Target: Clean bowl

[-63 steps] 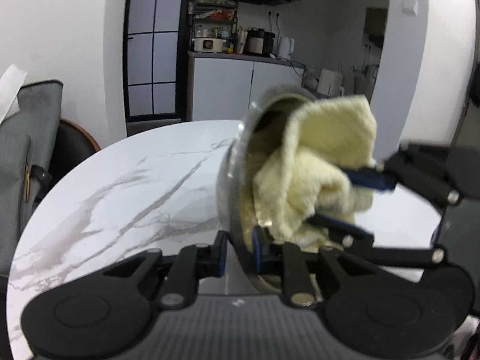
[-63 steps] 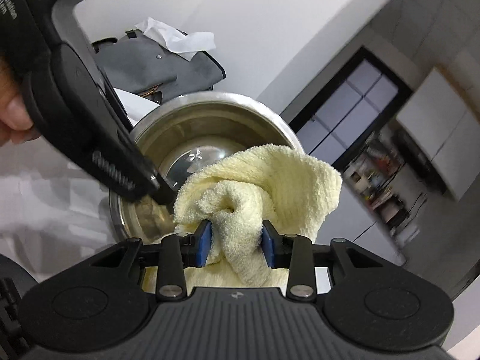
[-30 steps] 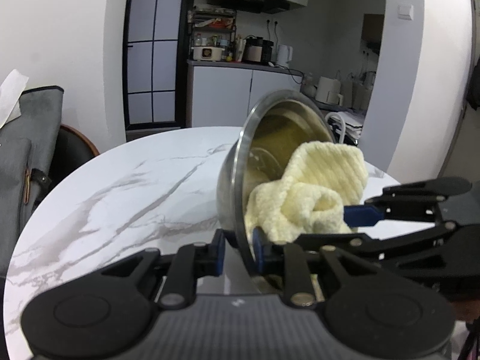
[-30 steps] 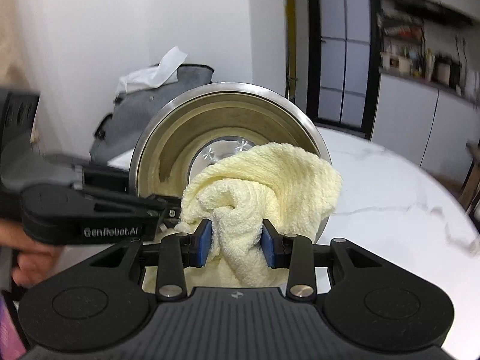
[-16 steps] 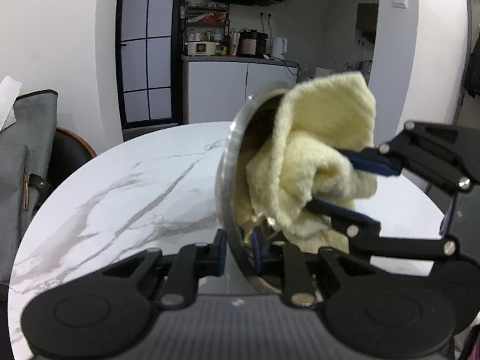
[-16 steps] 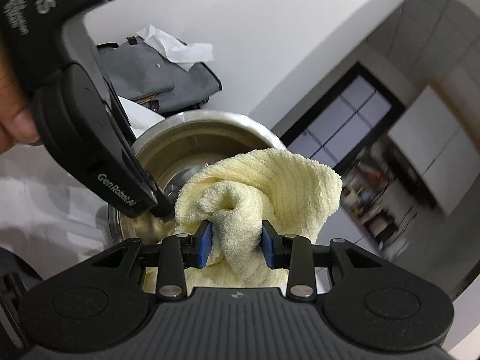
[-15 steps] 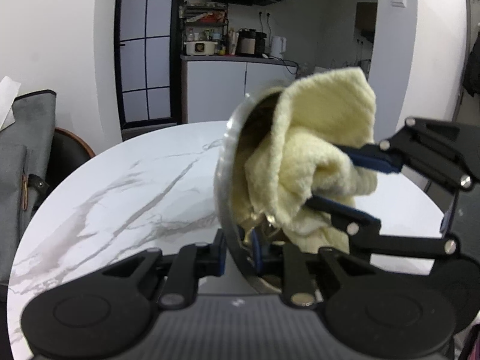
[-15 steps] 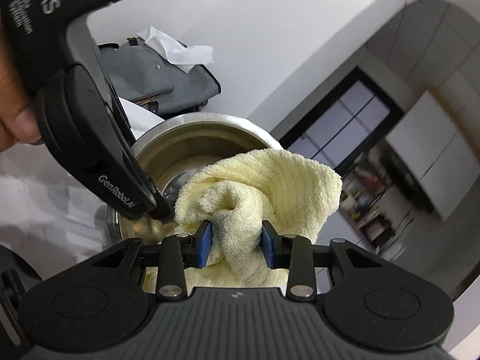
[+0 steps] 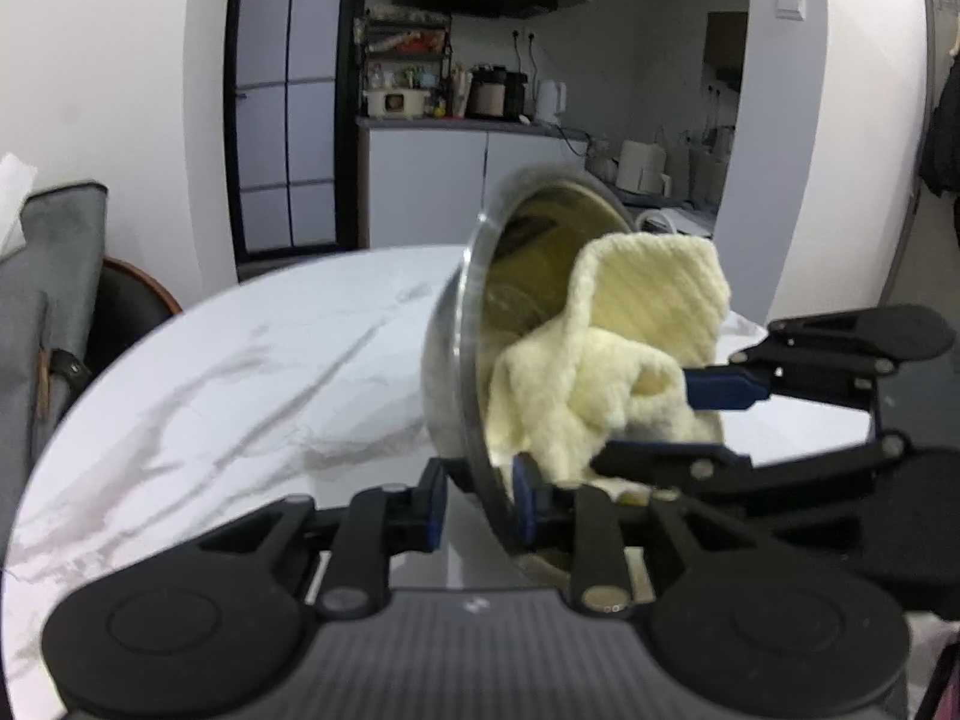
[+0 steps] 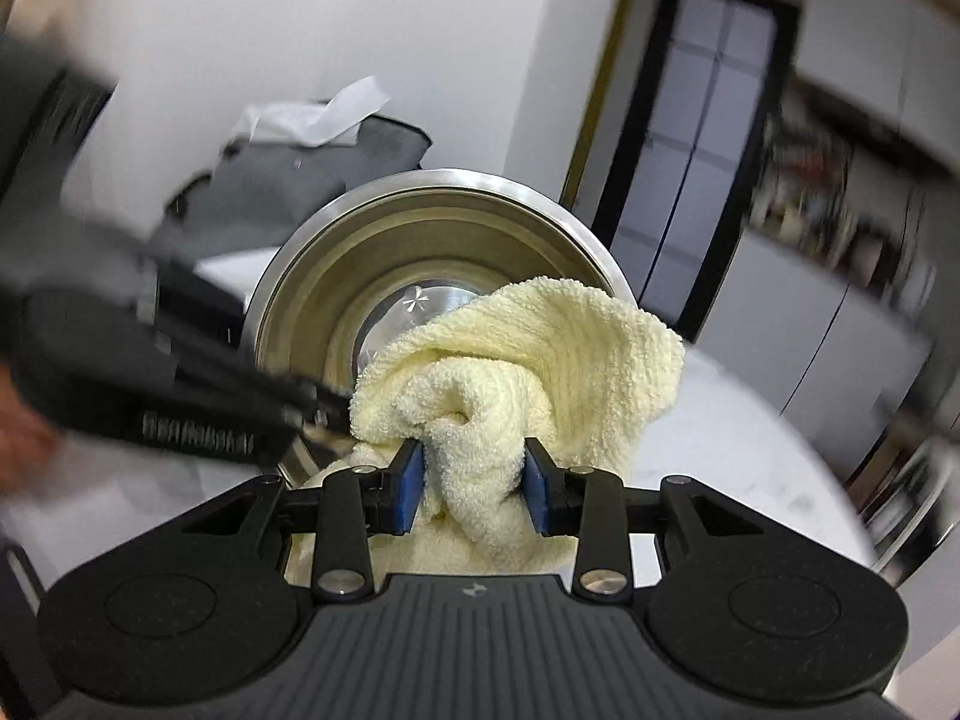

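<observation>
A steel bowl [image 9: 456, 360] is held tipped on its side above the marble table, its mouth facing right. My left gripper [image 9: 477, 501] is shut on the bowl's lower rim. My right gripper [image 10: 474, 477] is shut on a bunched pale yellow cloth [image 10: 528, 372] and presses it into the bowl [image 10: 372, 276]. In the left wrist view the cloth [image 9: 624, 348] fills the bowl's mouth and the right gripper [image 9: 672, 420] comes in from the right. In the right wrist view the left gripper's body [image 10: 144, 378] crosses at the left, blurred.
A round white marble table [image 9: 240, 372] lies under the bowl. A grey bag [image 9: 48, 276] on a chair stands at the left, also in the right wrist view [image 10: 288, 180]. A kitchen counter with appliances [image 9: 480, 114] is behind.
The right gripper has rolled back towards level and the cloth has swept round inside the bowl, from high on the rim down to the lower part. The left gripper still holds the rim.
</observation>
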A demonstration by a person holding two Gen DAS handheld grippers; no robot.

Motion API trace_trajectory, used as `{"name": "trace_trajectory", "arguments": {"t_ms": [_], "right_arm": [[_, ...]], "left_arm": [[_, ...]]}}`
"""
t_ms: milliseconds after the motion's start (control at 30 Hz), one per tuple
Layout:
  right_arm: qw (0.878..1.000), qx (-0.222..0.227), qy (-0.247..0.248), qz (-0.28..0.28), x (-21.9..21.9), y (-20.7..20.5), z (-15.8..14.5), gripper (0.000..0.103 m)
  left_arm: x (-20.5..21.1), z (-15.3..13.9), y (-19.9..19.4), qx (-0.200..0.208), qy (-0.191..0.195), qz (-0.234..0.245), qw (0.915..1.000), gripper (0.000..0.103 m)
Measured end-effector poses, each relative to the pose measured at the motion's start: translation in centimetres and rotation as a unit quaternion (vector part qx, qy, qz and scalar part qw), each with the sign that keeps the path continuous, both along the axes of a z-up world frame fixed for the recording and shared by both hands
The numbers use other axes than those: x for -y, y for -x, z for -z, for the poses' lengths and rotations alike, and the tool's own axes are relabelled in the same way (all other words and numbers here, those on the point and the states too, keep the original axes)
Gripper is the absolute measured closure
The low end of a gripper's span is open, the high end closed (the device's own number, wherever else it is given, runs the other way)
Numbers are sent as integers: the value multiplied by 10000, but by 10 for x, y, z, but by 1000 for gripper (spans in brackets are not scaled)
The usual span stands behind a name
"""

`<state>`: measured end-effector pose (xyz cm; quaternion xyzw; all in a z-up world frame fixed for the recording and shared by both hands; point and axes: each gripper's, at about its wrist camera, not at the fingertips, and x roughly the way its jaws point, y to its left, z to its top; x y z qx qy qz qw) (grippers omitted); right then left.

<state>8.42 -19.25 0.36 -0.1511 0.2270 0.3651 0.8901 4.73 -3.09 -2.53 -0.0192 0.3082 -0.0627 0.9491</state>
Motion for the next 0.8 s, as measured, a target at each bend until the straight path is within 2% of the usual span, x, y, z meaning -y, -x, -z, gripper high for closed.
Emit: {"name": "trace_trajectory", "arguments": {"t_ms": [167,267,333,400,433,600,667,733,800], "right_arm": [[9957,-718,-583,-5,17,-11,3,65],[9971,-600,-459,-63,18,-8,4,65],[9997,-214,-105,-106,11,0,3,66],[9960,620,606,-201,-4,16,6,66],[9933,822,785,-210,-9,19,7,66],[9703,1864,1534,-169,-26,34,13,66],[9511,2398,1935,-195,-33,41,21,66],[9380,2650,2219,-243,-39,45,28,66],[9421,2543,2172,-234,-40,43,27,66]], "left_arm": [[-2,-2,-1,48,36,-23,10000,80],[-3,-3,-2,25,33,33,10000,81],[-2,-3,-2,8,-54,76,10000,81],[-2,-3,-2,1,-79,99,9999,81],[-3,-3,-2,-1,-61,107,9999,81],[-2,-1,-3,-9,-102,129,9999,81],[-2,-1,-3,-7,-112,132,9998,81],[-3,-1,-3,12,-59,121,9999,81],[-4,-2,-3,52,3,86,9999,81]]}}
